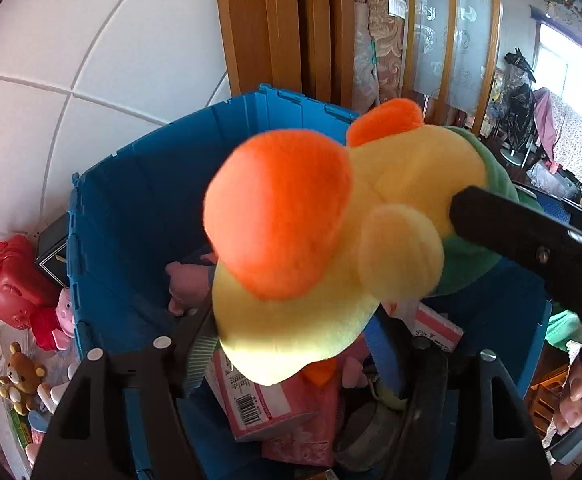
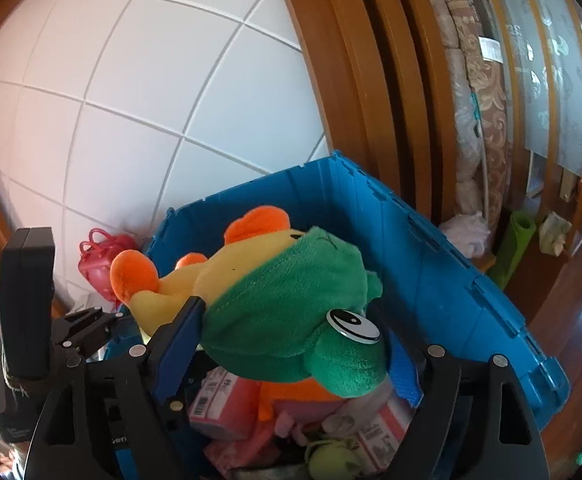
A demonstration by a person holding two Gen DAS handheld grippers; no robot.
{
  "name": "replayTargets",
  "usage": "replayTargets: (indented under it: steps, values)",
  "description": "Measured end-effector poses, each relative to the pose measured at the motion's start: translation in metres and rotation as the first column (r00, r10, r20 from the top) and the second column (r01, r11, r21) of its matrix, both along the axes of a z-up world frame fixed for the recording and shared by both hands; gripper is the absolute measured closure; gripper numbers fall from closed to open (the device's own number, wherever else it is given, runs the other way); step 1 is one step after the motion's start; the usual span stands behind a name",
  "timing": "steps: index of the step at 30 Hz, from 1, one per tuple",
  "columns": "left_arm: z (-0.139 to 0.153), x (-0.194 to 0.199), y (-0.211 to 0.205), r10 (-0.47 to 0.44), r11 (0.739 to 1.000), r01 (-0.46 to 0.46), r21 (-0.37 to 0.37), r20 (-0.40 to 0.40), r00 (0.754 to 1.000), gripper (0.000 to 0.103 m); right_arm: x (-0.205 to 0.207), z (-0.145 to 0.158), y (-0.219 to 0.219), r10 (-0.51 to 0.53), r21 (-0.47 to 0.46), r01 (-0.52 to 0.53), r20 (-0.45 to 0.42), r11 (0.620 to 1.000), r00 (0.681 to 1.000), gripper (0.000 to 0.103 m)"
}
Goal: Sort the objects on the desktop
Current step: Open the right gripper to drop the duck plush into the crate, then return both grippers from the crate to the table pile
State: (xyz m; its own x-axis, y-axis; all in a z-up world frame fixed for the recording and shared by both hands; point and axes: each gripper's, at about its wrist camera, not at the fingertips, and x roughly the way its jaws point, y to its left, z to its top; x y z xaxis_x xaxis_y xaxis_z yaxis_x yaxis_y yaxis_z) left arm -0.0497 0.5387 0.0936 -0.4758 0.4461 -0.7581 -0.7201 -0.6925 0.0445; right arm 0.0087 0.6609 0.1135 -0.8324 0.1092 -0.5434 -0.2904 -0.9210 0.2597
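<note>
A yellow plush duck point(image 1: 391, 184) with orange feet and a green frog hood point(image 2: 291, 292) hangs over an open blue bin point(image 1: 131, 200) point(image 2: 451, 280). My left gripper point(image 1: 291, 332) has the duck's yellow lower body filling the gap between its pads. My right gripper point(image 2: 295, 328) has the green hood between its blue pads, which touch it on both sides. In the left wrist view one black right finger point(image 1: 491, 224) lies against the hood. The duck is clear of the bin's contents, which include pink boxes point(image 2: 219, 400) and soft toys.
Left of the bin, against the white tiled wall, stand a red toy handbag point(image 1: 3, 284), a pink pig plush point(image 1: 57, 320) and a small bear point(image 1: 21, 376). A wooden door frame point(image 2: 351, 100) and rolled rugs point(image 2: 479, 100) rise behind the bin. A hand point(image 1: 579, 400) shows at lower right.
</note>
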Motion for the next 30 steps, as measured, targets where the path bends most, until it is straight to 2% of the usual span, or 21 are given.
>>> replayTargets:
  steps: [4,6,10,14,17,20,22,24,27,30]
  values:
    - [-0.005,0.008,0.004,0.032,0.999,-0.032,-0.025,-0.011,0.999,0.033,0.009,-0.01,0.016,-0.023,-0.034,0.023,0.016,0.999,1.0,0.018]
    - [-0.006,0.008,0.0,0.05,0.998,-0.051,-0.027,-0.018,0.999,0.033,0.015,-0.013,0.019,-0.023,-0.047,0.023,0.014,0.999,1.0,0.014]
    - [-0.007,0.01,-0.015,0.08,0.997,-0.08,-0.008,-0.039,0.996,0.033,0.024,-0.012,0.02,-0.031,-0.033,0.031,0.006,0.999,1.0,0.01]
    - [0.002,0.02,-0.038,0.116,0.993,-0.112,0.046,-0.092,0.989,0.033,0.028,-0.011,0.015,-0.028,-0.004,0.028,-0.026,1.0,0.999,0.01]
    - [0.011,0.028,-0.065,0.154,0.983,-0.141,0.12,-0.109,0.982,0.03,0.035,-0.005,-0.001,-0.012,0.012,0.013,-0.088,1.0,0.996,0.01]
    - [0.023,0.038,-0.099,0.215,0.958,-0.179,0.226,-0.148,0.965,0.022,0.046,0.006,-0.022,0.029,0.007,-0.028,-0.17,1.0,0.985,0.009]
    - [0.031,0.043,-0.125,0.283,0.928,-0.216,0.305,-0.194,0.939,0.021,0.051,0.015,-0.041,0.059,0.008,-0.059,-0.225,0.998,0.973,0.0]
    - [0.033,0.047,-0.148,0.345,0.899,-0.248,0.361,-0.234,0.909,0.02,0.052,0.021,-0.063,0.098,0.017,-0.097,-0.259,0.995,0.961,0.0]
    - [0.028,0.043,-0.177,0.399,0.88,-0.294,0.374,-0.246,0.883,0.02,0.051,0.027,-0.094,0.17,0.015,-0.175,-0.312,0.985,0.935,0.0]
    - [0.018,0.03,-0.209,0.417,0.868,-0.325,0.374,-0.198,0.887,0.02,0.048,0.034,-0.135,0.238,0.054,-0.235,-0.363,0.97,0.901,0.0]
